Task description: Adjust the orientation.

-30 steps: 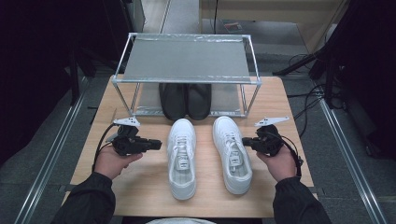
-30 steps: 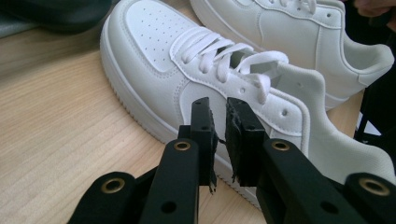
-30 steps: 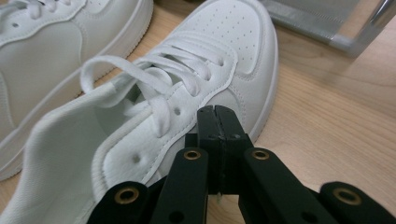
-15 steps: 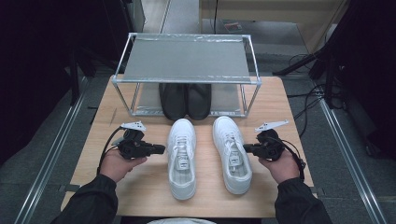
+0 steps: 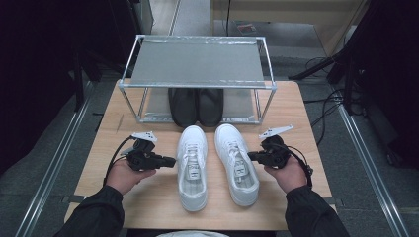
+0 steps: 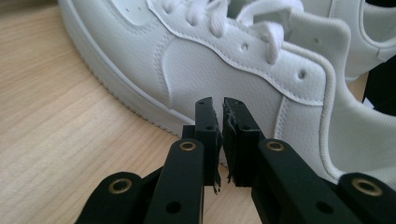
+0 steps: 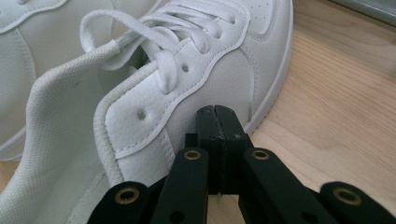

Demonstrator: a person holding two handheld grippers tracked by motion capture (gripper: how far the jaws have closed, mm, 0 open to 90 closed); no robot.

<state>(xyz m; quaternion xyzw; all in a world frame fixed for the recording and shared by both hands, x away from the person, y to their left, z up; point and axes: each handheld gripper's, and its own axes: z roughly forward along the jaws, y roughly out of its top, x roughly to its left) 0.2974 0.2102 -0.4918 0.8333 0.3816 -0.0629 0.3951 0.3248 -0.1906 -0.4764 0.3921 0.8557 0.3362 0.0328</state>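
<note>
Two white shoes sit side by side on the table (image 5: pixel 148 197) in the high view, toes pointing away toward a metal rack (image 5: pixel 197 64); a pair of black shoes (image 5: pixel 196 106) is tucked on the low shelf of that rack, so I think the white ones are meant to go on the rack too. The left gripper (image 5: pixel 170 161) lies flat and points at the outer side of the left white shoe (image 5: pixel 191 168); the right gripper (image 5: pixel 251 156) points the same way at the outer side of the right white shoe (image 5: pixel 237 163); each hand is beside its own shoe, likely so both shoes can be pushed or lifted together.

In the left gripper view, the left gripper (image 6: pixel 221 103) has its jaws almost together, with just a thin slit between them and nothing caught inside; they have just been closing; the tips are very near the side of the left white shoe (image 6: pixel 205 70), but I cannot tell if they touch it.

In the right gripper view, the right gripper (image 7: pixel 215 111) has its jaws pressed tight together and holds nothing; its tips sit close against the side of the right white shoe (image 7: pixel 205 70), below the laces (image 7: pixel 140 37), which looks like a spot for nudging the shoe.
</note>
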